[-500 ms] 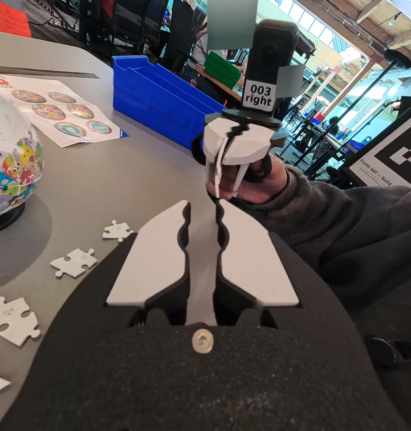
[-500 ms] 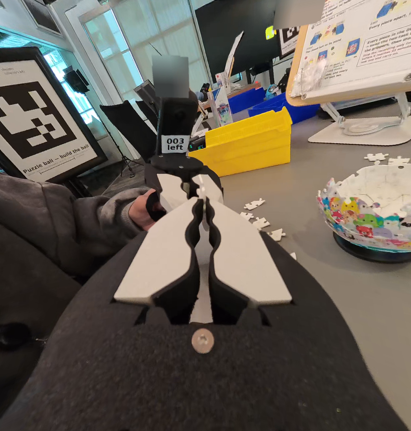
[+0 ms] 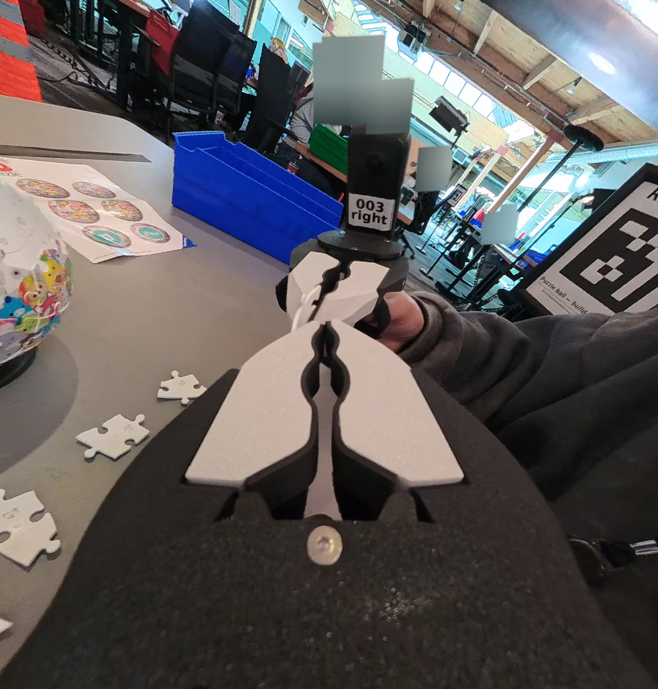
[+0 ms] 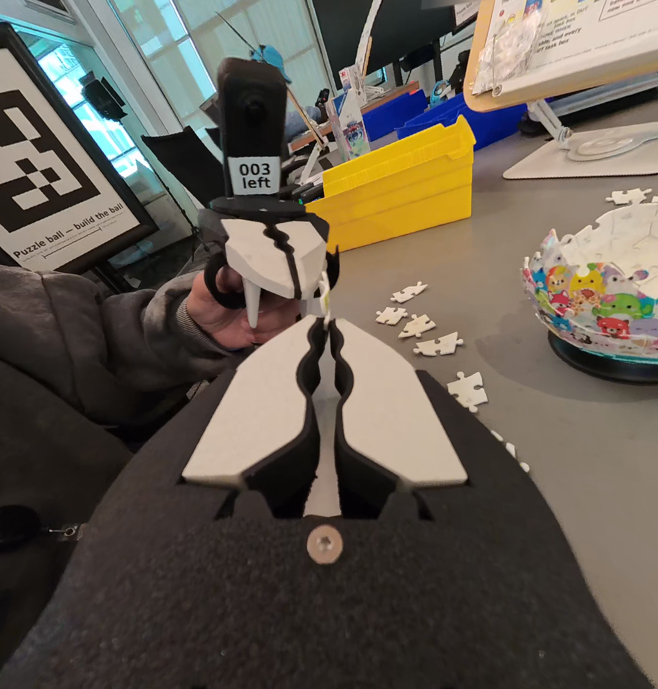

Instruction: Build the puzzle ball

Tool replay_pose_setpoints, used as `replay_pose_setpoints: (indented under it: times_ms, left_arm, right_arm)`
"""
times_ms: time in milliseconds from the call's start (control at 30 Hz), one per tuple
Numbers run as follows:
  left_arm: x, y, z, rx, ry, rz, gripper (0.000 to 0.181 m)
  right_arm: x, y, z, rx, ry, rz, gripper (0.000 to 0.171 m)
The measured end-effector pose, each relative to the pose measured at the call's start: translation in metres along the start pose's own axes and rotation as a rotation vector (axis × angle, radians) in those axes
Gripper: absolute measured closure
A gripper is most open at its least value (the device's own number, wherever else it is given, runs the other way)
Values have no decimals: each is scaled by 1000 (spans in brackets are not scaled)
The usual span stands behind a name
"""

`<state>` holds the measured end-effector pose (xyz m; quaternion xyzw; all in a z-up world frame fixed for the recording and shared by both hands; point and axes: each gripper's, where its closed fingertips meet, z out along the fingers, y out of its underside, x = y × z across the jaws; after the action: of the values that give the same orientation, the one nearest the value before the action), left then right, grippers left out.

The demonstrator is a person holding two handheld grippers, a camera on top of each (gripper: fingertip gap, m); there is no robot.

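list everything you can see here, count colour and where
half-built colourful puzzle ball: 1, multicolour outside, white inside, on a black stand, table right
loose flat puzzle pieces: several, white, scattered beside the ball
held puzzle piece: 1, white, between the two grippers' tips
yellow plastic bin: 1, table's far side
blue plastic bin: 1, near the table edge
printed sheet with round pictures: 1, white, flat on the table
framed marker sign: 1, black and white, off the table
grey table: 1
left gripper: 1, black and white, shut
right gripper: 1, black and white, shut
hands: 2, in grey sleeves
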<state>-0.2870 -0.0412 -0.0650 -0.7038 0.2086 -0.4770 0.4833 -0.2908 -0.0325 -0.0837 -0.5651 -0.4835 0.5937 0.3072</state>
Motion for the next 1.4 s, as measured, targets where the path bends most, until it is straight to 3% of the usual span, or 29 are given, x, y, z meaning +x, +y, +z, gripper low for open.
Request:
replay_pose_setpoints:
  times_ms: [167, 267, 600, 833, 1000, 1200, 1400]
  left_arm:
    - [-8, -5, -5, 33, -62, 25, 181]
    - [-12, -5, -4, 36, -69, 5, 171]
    - [-8, -4, -3, 34, -64, 30, 181]
    - [-8, -5, -2, 43, -61, 18, 168]
    - [-6, -2, -2, 10, -64, 37, 179]
    - [-9, 6, -1, -66, -77, 60, 180]
    - [-15, 20, 3, -175, -144, 162, 180]
  right_arm:
    - [0, -8, -5, 58, -41, 78, 169]
    - [-7, -11, -3, 95, -80, 104, 169]
    - [-5, -8, -2, 98, -83, 122, 169]
    - [-9, -3, 4, 84, -97, 123, 169]
    - [-13, -2, 7, 77, -113, 105, 168]
    - [0, -2, -6, -11, -28, -39, 158]
    - [-1, 0, -13, -121, 17, -184, 159]
